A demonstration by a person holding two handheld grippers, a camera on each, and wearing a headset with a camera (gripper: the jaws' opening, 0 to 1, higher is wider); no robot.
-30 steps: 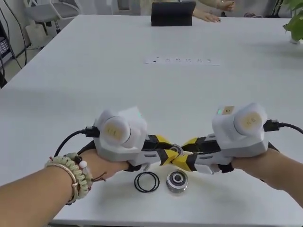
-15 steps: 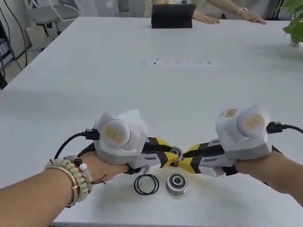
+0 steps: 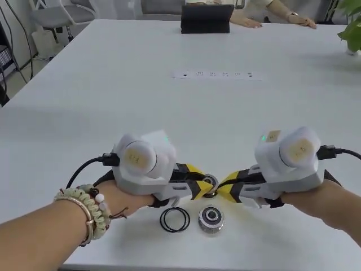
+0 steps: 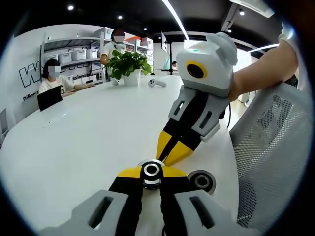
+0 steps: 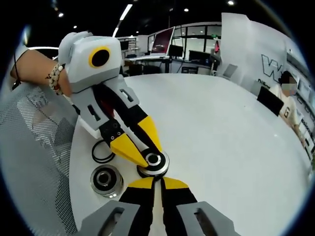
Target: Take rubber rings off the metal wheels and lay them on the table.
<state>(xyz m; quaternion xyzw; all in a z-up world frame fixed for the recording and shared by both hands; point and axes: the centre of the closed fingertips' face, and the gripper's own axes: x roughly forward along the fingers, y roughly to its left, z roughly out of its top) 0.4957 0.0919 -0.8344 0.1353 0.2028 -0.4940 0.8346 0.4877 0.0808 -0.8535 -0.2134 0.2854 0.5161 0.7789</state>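
Observation:
My left gripper (image 3: 206, 185) is shut on a small metal wheel (image 3: 209, 182) and holds it just above the table near the front edge. In the left gripper view the wheel (image 4: 151, 170) sits between its yellow fingertips. My right gripper (image 3: 221, 188) faces it from the right with its jaws shut, tips touching the rim of the wheel (image 5: 153, 162). I cannot tell whether a ring is pinched between them. Two black rubber rings (image 3: 175, 218) lie on the table below the left gripper. A second metal wheel (image 3: 211, 217) lies beside them.
The white table (image 3: 186, 113) stretches far ahead. A strip of sockets (image 3: 217, 74) lies in the middle, with a black laptop (image 3: 206, 18) and a person's hands at the far end. The table's front edge runs just below the rings. A mesh chair (image 4: 270, 147) stands beside me.
The head camera has shifted slightly. Both grippers stay tip to tip at the wheel; the right gripper's tips have drawn very slightly to the right. The rings and the second wheel have not moved.

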